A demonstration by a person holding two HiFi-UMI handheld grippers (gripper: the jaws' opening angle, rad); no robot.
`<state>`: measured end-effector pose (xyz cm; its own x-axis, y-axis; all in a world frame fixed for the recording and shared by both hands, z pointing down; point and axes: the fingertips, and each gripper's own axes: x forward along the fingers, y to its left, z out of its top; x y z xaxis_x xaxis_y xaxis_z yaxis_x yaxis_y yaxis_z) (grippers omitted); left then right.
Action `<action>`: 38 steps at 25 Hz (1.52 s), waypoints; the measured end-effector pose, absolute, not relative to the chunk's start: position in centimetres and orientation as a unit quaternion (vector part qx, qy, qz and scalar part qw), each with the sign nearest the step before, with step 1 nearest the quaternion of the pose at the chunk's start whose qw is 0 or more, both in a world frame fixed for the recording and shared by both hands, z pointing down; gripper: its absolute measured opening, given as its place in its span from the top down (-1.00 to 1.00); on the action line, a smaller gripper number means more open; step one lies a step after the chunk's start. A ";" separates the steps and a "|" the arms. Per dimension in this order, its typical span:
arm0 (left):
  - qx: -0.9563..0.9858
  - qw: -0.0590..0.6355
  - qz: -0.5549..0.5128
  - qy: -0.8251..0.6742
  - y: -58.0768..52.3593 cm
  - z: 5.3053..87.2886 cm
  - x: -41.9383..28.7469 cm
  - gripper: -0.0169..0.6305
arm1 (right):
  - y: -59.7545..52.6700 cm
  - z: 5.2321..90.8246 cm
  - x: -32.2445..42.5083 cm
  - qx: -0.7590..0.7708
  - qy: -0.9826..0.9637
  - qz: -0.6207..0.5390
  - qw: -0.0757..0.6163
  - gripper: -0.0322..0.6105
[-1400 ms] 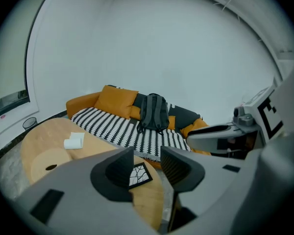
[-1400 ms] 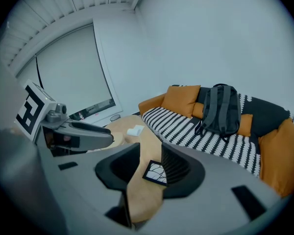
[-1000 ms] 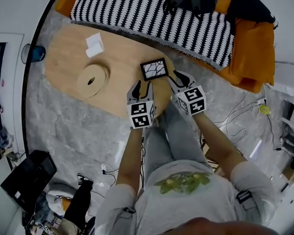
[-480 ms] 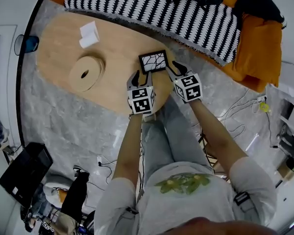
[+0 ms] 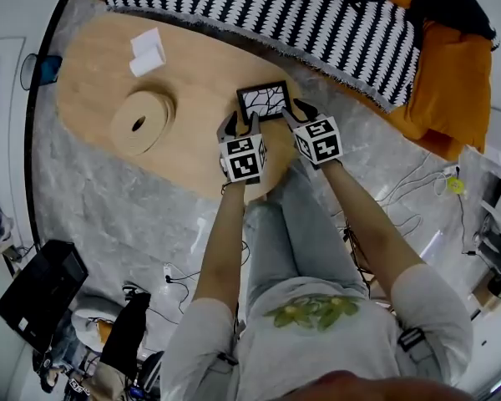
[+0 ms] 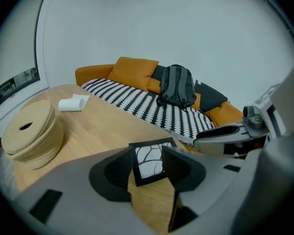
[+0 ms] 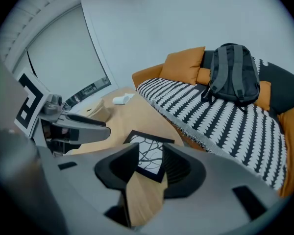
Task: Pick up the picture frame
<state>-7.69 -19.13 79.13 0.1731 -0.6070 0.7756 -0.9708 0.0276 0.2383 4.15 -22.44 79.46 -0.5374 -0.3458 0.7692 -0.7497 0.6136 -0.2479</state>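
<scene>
A black picture frame (image 5: pixel 264 100) with a white branch-pattern print lies flat near the right end of the oval wooden table (image 5: pixel 192 98). My left gripper (image 5: pixel 239 126) stands at its near left corner. My right gripper (image 5: pixel 294 112) is at its right edge. Both stand open, their jaws have just been opening, and no pad presses on anything. In the left gripper view the frame (image 6: pixel 148 163) shows in the gap of the left gripper (image 6: pixel 149 153), just ahead of the tips. The right gripper (image 7: pixel 151 151) likewise has the frame (image 7: pixel 148 164) ahead of its gap.
A stack of round woven mats (image 5: pixel 139 124) sits left of the frame, a white folded item (image 5: pixel 146 53) farther back. Behind the table stands an orange sofa (image 5: pixel 438 82) with a striped blanket (image 5: pixel 317 23) and a backpack (image 6: pixel 176 86). Cables lie on the floor at right.
Both grippers have come down toward the table and closer to the frame: the left at its near left corner, the right at its right edge. The frame has not moved.
</scene>
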 end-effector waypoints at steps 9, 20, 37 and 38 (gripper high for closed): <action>0.651 0.401 0.243 -0.597 -19.1 84.2 -7.9 0.38 | -23.1 84.2 4.4 0.337 -0.821 0.290 0.356 0.47; 0.639 0.419 0.264 -0.588 -19.3 87.7 -7.6 0.38 | -22.2 88.1 4.8 0.328 -0.810 0.293 0.389 0.46; 0.656 0.389 0.235 -0.603 -18.8 88.7 -7.5 0.36 | -22.1 88.7 5.3 0.357 -0.810 0.305 0.353 0.47; 0.655 0.396 0.235 -0.599 -18.9 88.7 -7.5 0.36 | -22.1 88.7 5.3 0.360 -0.806 0.306 0.357 0.47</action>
<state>-7.49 -18.85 88.68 0.1710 -0.5986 0.7826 -0.9712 0.0313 0.2362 5.29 -22.07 88.74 -0.4856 -0.3611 0.7961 -0.7988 0.5532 -0.2363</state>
